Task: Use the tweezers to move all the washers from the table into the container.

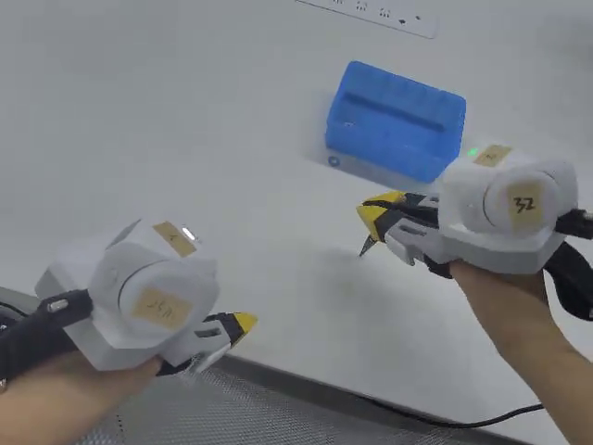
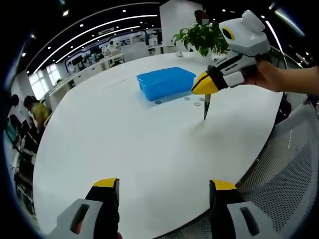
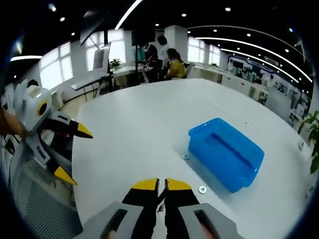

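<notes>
two washers (image 3: 186, 157) sit on the white table (image 2: 124, 144) just beside the blue container (image 3: 219, 169), one at its near corner, the other washer (image 3: 202, 189) along its side. the left gripper view hints at a few more small rings by that box, too small to count for sure. right gripper (image 3: 160, 185) has its jaws pinched almost together on the tweezers (image 2: 205, 107). the tip points down at or just above the table, can't tell which, and it's apart from the washers. left gripper (image 2: 162, 185) hangs near the table edge, jaws spread wide, holding nothing. to pick well, i'd say: carry the tip to the nearest washer, come down steep, put one prong through the hole, and squeeze evenly. thin flat metal on a smooth top will likely skate off if nudged sideways.
</notes>
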The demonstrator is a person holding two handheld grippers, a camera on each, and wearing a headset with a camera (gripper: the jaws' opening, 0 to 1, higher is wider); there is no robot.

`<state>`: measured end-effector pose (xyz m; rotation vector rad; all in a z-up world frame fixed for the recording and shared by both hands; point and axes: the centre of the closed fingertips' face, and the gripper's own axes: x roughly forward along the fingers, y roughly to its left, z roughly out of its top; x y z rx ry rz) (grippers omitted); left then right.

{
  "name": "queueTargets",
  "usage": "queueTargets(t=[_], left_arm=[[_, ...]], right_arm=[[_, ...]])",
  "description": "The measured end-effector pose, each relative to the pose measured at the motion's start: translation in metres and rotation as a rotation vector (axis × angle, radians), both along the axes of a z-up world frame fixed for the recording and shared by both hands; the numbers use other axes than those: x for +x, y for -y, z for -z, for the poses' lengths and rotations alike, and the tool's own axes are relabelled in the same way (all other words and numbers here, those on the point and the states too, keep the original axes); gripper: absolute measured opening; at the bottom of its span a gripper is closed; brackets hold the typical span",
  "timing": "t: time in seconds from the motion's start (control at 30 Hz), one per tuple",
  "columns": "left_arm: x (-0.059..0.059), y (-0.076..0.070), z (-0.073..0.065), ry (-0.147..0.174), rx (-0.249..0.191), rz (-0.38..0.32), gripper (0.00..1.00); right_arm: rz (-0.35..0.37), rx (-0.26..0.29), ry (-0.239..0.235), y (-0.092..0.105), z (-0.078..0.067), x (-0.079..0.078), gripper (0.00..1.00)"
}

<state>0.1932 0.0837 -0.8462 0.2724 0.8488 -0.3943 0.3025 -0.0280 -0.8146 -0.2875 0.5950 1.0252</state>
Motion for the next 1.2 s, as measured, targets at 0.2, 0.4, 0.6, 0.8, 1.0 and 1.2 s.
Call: queueTargets(t=[0.2, 0.4, 0.6, 0.8, 1.0, 1.2], left_arm=[[-0.001, 0.001, 0.001, -0.007, 0.004, 0.007, 0.74], [-0.001, 0.0, 0.002, -0.009, 0.01, 0.007, 0.74], [-0.001, 0.0, 0.002, -0.006, 0.012, 0.003, 0.74], [0.0, -0.001, 0.002, -0.007, 0.01, -0.004, 0.74], [-0.001, 0.0, 0.002, -0.01, 0.012, 0.006, 0.74], [-0.001, 0.0, 0.003, -0.015, 0.009, 0.006, 0.74]], right_arm=[[0.069, 0.088, -0.053, 0.003, 0.002, 0.0, 0.01], [0.067, 0.046, -0.019, 0.007, 0.012, -0.001, 0.02], [0.074, 0.079, -0.099, 0.0, 0.007, 0.001, 0.0], [0.046, 0.1, -0.03, -0.018, -0.01, 0.02, 0.02], [0.022, 0.105, 0.026, -0.031, -0.021, 0.045, 0.02], [-0.014, 0.086, 0.08, -0.043, -0.024, 0.066, 0.02]])
